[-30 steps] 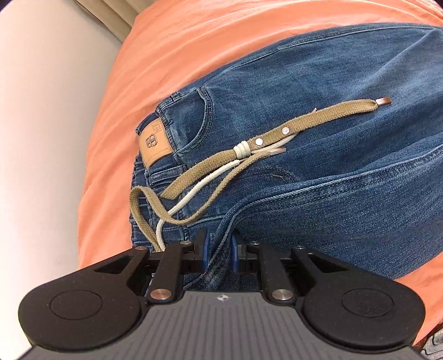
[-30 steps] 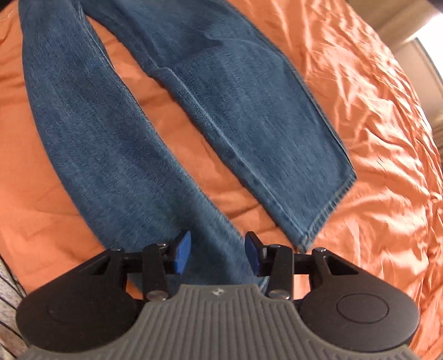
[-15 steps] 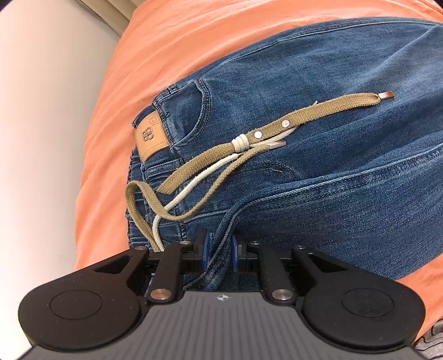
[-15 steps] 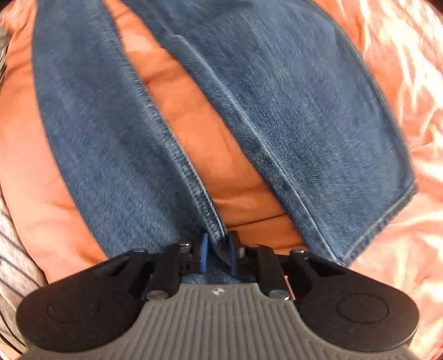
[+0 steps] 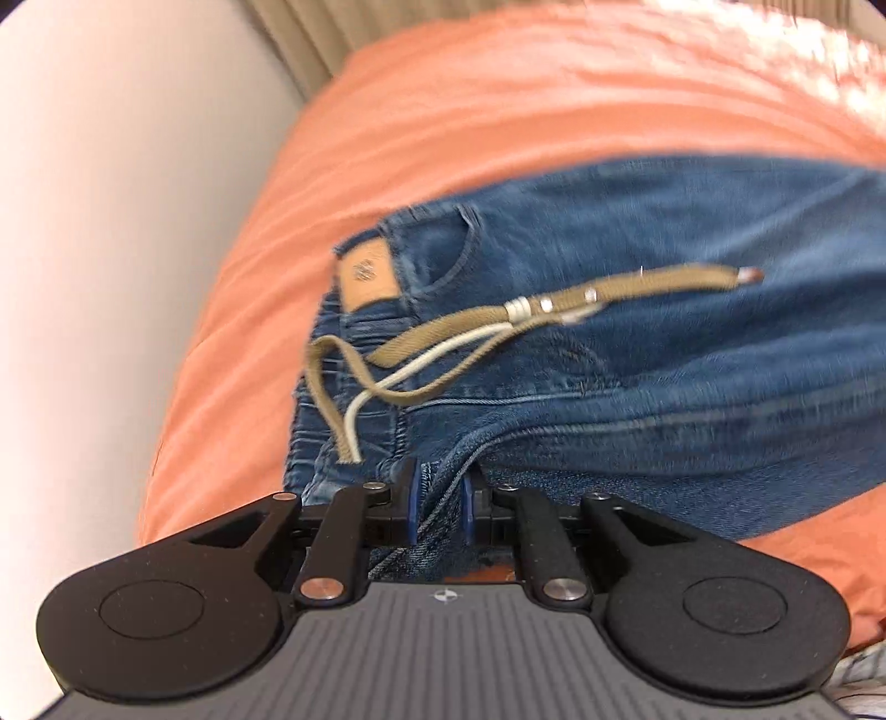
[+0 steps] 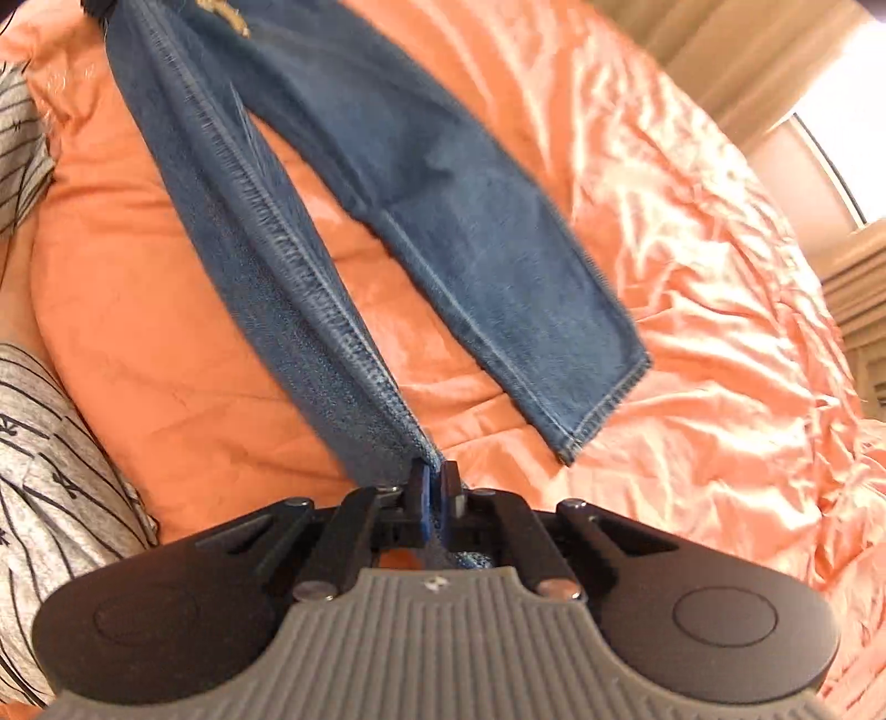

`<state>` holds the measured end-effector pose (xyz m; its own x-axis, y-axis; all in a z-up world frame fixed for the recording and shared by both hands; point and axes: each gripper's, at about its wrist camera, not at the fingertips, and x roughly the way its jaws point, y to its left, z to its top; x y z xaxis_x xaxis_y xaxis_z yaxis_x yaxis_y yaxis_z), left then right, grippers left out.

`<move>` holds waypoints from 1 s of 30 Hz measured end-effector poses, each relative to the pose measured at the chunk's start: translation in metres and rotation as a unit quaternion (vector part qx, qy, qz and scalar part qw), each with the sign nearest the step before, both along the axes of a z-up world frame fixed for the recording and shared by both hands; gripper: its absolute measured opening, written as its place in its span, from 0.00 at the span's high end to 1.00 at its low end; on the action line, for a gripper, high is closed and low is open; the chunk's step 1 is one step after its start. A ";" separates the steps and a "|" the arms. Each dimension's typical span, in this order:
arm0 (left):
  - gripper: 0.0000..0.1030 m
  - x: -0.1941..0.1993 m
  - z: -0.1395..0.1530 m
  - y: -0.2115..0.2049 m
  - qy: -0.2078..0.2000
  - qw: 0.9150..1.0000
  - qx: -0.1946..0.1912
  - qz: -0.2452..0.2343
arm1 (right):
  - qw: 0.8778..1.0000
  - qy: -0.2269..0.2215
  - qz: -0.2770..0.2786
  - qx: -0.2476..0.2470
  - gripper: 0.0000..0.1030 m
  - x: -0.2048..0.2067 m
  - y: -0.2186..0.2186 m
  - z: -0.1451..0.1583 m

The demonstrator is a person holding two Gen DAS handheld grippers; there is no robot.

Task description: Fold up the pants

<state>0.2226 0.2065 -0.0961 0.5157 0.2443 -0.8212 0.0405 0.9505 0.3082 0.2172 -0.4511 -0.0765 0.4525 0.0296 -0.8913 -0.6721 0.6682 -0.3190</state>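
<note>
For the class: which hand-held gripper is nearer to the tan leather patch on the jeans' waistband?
Left. The left hand-held gripper is clamped on the jeans at the waist end, close below the patch. The right hand-held gripper grips a leg far down near the hems.

Rumpled orange bedspread [image 6: 692, 310], pale wall [image 5: 111, 221], beige curtain [image 5: 299, 39], bright window [image 6: 841, 144].

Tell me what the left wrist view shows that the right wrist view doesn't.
Only the left wrist view: the waistband's tan leather patch, the khaki drawstring, and the left gripper shut on denim near the waist. Only the right wrist view: both legs, the far leg's hem, striped fabric, and the right gripper shut on the near leg's edge. Both: the jeans on the orange bedspread.
</note>
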 end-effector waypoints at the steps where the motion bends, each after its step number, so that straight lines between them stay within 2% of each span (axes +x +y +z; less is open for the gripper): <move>1: 0.85 -0.008 0.010 0.002 -0.015 1.000 -0.005 0.001 | 1.000 -0.011 -0.004 0.001 1.00 -0.007 0.000 0.007; 4: 0.85 -0.021 0.037 0.001 -0.049 0.999 -0.003 -0.007 | 0.999 -0.034 -0.009 -0.001 1.00 -0.018 0.001 0.023; 7: 0.85 -0.017 0.069 0.000 -0.075 0.997 -0.003 -0.013 | 0.998 -0.052 -0.026 0.005 1.00 -0.010 -0.001 0.038; 10: 0.85 0.004 0.095 -0.007 -0.087 0.996 0.013 -0.021 | 0.997 -0.066 -0.046 0.008 1.00 0.011 -0.002 0.047; 15: 0.86 0.060 0.113 -0.025 -0.078 0.995 0.044 -0.036 | 0.993 -0.071 -0.093 0.013 1.00 0.068 -0.010 0.051; 20: 0.86 0.139 0.089 -0.040 -0.044 0.996 0.069 -0.045 | 0.990 -0.060 -0.124 0.010 1.00 0.146 -0.018 0.027; 22: 0.86 0.170 0.073 -0.043 -0.031 0.996 0.072 -0.045 | 0.990 -0.048 -0.136 0.006 1.00 0.183 -0.018 0.007; 26: 0.86 0.231 0.018 -0.049 0.027 0.994 0.088 -0.053 | 0.988 -0.021 -0.151 -0.013 1.00 0.255 -0.011 -0.045; 30: 0.85 0.272 -0.033 -0.052 0.071 0.991 0.095 -0.059 | 0.987 0.008 -0.155 -0.039 1.00 0.309 -0.004 -0.102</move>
<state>0.4943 0.1550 -0.1295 0.4328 0.3457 -0.8326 0.2038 0.8621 0.4639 0.5259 -0.4547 -0.1784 0.4154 -0.1769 -0.8923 -0.4441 0.8166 -0.3687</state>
